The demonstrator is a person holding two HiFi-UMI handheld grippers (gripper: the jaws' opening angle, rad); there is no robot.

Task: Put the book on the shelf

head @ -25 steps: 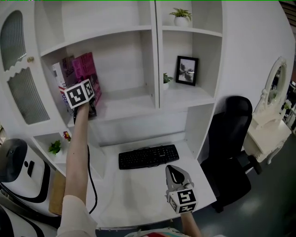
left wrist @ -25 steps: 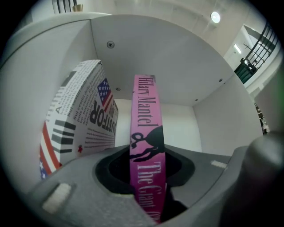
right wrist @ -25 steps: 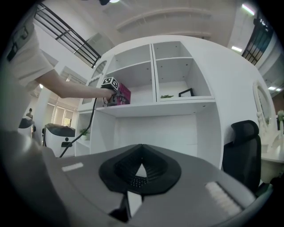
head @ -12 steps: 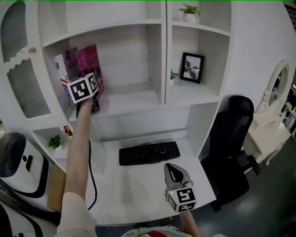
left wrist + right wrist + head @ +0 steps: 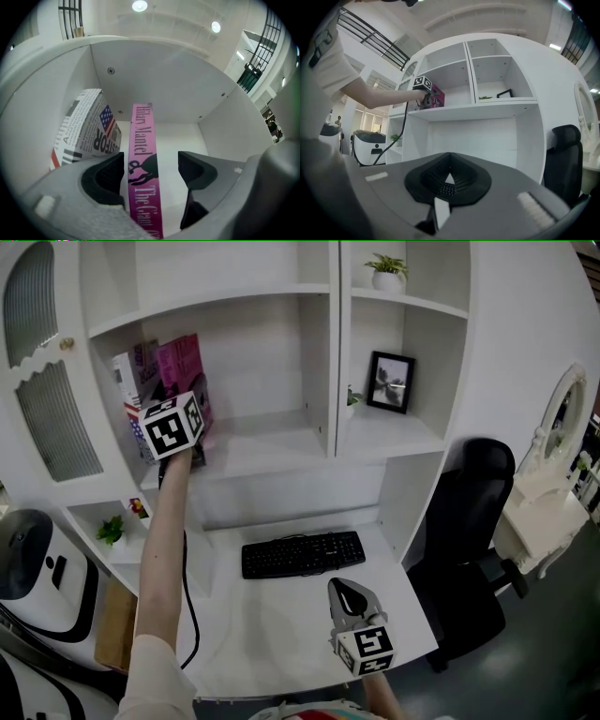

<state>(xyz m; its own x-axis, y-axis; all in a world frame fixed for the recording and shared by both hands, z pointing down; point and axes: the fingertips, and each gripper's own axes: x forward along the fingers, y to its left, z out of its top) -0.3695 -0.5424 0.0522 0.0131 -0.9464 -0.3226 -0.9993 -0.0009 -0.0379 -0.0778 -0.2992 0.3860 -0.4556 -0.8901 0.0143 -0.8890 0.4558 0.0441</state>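
A pink book (image 5: 143,159) stands upright on the shelf (image 5: 262,451) next to a newspaper-print book (image 5: 84,131). In the head view, the pink book (image 5: 180,367) is at the left end of the middle compartment. My left gripper (image 5: 152,171) reaches into that compartment (image 5: 187,418) with its jaws opening. The pink spine stands between the pads, close beside the left one, with a clear gap to the right one. My right gripper (image 5: 345,592) hovers low over the desk (image 5: 281,634), shut with nothing in it (image 5: 446,180).
A black keyboard (image 5: 302,554) lies on the desk under the shelf. A framed picture (image 5: 386,382) and a small plant (image 5: 349,401) occupy the right compartment, with a potted plant (image 5: 386,268) above. A black chair (image 5: 469,521) stands at the right.
The left gripper has stayed at the pink book on the shelf, its marker cube shifting only slightly. The right gripper has barely moved over the desk.
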